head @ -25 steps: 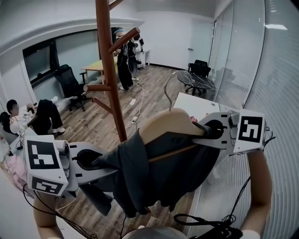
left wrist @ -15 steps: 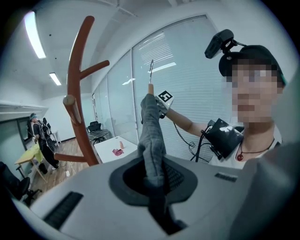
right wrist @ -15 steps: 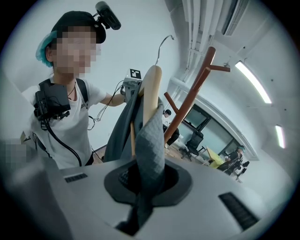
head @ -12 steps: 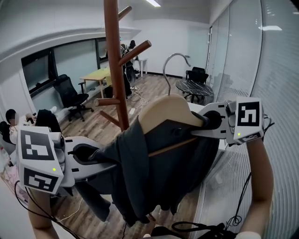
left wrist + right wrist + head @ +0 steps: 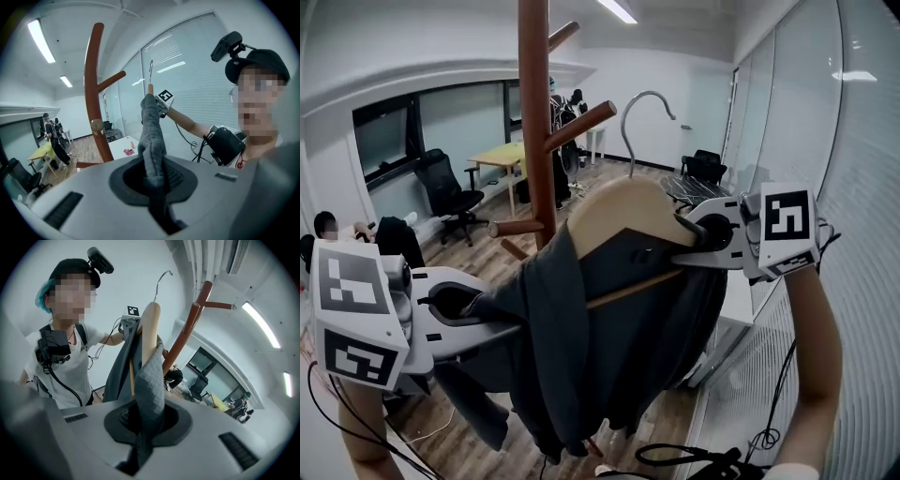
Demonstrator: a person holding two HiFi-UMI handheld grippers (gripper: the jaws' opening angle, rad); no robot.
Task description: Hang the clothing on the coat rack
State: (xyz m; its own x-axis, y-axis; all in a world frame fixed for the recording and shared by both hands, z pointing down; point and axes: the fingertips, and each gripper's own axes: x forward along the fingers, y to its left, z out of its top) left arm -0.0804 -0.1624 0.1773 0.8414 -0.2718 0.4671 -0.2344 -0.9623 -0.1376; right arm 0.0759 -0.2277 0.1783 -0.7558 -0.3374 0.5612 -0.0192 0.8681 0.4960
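Left gripper (image 5: 492, 314) is pinching the jacket (image 5: 609, 347) by its sleeve. Coat rack (image 5: 536, 141) is just behind. The jacket's up in the air on a wooden hanger (image 5: 623, 211), with the right gripper (image 5: 692, 246) clamped on the shoulder cloth. I'd lift the hook (image 5: 645, 101) above the angled peg (image 5: 586, 122), then lower it gently. Office, wood floor (image 5: 441, 427), glass wall (image 5: 853, 187) on the right.

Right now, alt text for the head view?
A dark grey garment on a wooden hanger is held up between two grippers, the left gripper shut on one side of the cloth and the right gripper on the other. The reddish-brown coat rack stands behind, and the hanger's metal hook is on no peg yet.
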